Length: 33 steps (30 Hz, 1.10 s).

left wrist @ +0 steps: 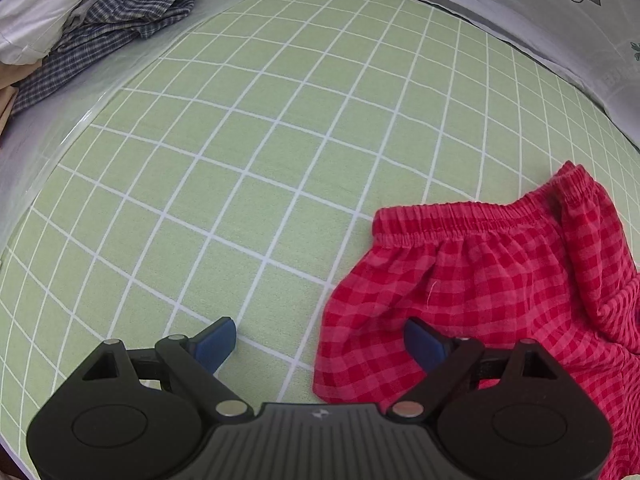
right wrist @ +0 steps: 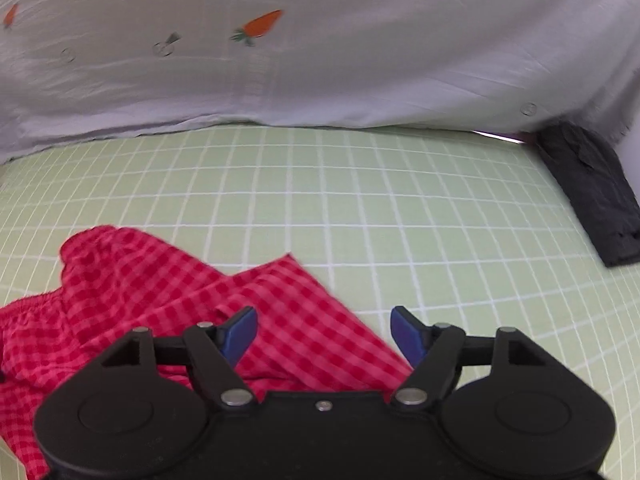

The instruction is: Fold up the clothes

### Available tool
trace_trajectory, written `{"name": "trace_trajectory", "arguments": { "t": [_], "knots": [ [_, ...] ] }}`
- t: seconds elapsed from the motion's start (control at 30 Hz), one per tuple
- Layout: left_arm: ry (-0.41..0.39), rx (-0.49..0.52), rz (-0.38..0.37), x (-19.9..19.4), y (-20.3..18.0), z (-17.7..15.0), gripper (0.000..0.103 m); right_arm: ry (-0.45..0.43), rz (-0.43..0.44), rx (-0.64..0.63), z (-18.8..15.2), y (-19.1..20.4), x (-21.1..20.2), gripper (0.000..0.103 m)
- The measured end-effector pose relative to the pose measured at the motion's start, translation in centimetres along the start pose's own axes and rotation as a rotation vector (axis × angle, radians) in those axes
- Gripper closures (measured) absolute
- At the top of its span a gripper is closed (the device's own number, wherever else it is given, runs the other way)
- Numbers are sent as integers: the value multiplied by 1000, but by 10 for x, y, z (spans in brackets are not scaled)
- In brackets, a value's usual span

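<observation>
Red checked shorts (left wrist: pixel 480 280) with an elastic waistband lie crumpled on the green grid mat (left wrist: pixel 260 140). In the left wrist view they fill the lower right. My left gripper (left wrist: pixel 320 340) is open and empty, its right finger over the shorts' left edge and its left finger over bare mat. In the right wrist view the shorts (right wrist: pixel 160 300) lie at the lower left on the mat (right wrist: pixel 360 200). My right gripper (right wrist: pixel 324 332) is open and empty, straddling the shorts' right edge.
A heap of clothes, a blue plaid shirt (left wrist: pixel 112 36) and white fabric (left wrist: pixel 44 4), sits at the mat's far left. A white sheet with carrot prints (right wrist: pixel 320 40) lies behind the mat. A folded black garment (right wrist: pixel 592 192) lies at the right edge.
</observation>
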<state>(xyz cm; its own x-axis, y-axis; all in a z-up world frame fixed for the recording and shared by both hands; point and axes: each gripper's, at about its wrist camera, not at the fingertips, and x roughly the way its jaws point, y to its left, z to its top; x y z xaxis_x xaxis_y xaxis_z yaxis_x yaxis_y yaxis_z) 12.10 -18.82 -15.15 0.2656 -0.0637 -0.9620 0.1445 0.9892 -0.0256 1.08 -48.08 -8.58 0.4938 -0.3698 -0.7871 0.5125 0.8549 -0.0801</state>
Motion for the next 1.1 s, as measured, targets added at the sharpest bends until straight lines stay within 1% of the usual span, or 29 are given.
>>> {"name": "trace_trajectory", "arguments": {
  "t": [0.1,0.17,0.23,0.27,0.3,0.33,0.37,0.47,0.53,0.63,0.7,0.73,0.77,0.8,0.83,0.87,0.9,0.93,1.0,1.07,1.1],
  "knots": [
    [2,-1,9,1,0,-1,12,35,36,-54,3,20,18,29],
    [3,2,14,2,0,0,12,47,34,-83,4,27,28,29],
    [5,4,19,3,0,1,12,61,8,-112,6,27,38,37],
    [6,5,21,3,0,1,12,72,8,-115,7,24,42,60],
    [6,7,24,4,0,2,12,80,7,-108,9,20,45,91],
    [7,8,26,4,0,3,12,85,8,-82,10,13,47,98],
    [8,9,29,4,0,3,12,83,-2,-55,10,4,47,99],
    [7,12,32,5,0,5,12,40,-100,37,9,-32,39,100],
    [6,12,33,4,-1,8,12,30,-209,100,0,-64,36,100],
    [6,14,33,6,-3,11,12,62,-369,157,-14,-107,34,100],
    [8,18,29,4,-1,1,12,101,-420,165,-24,-126,34,99],
    [9,20,27,4,-1,-2,12,104,-414,180,-26,-132,31,98],
    [10,23,26,4,-2,-2,12,96,-398,196,-28,-134,27,92],
    [11,26,25,4,-4,-3,12,81,-384,204,-29,-134,23,77],
    [11,30,24,3,-5,-3,12,55,-373,200,-28,-129,18,67],
    [10,35,23,2,-6,-4,12,26,-355,191,-27,-124,14,52],
    [9,40,22,1,-8,-5,12,-7,-323,169,-23,-116,11,45],
    [8,45,22,0,-9,-6,12,-35,-285,142,-17,-107,10,42],
    [7,52,21,-2,-11,-8,12,-70,-204,86,-6,-88,13,27],
    [9,52,22,-2,-10,-8,12,-95,-123,27,4,-69,18,23],
    [9,52,20,-2,-10,-8,12,-95,-90,-7,11,-59,22,23]
  ]
}}
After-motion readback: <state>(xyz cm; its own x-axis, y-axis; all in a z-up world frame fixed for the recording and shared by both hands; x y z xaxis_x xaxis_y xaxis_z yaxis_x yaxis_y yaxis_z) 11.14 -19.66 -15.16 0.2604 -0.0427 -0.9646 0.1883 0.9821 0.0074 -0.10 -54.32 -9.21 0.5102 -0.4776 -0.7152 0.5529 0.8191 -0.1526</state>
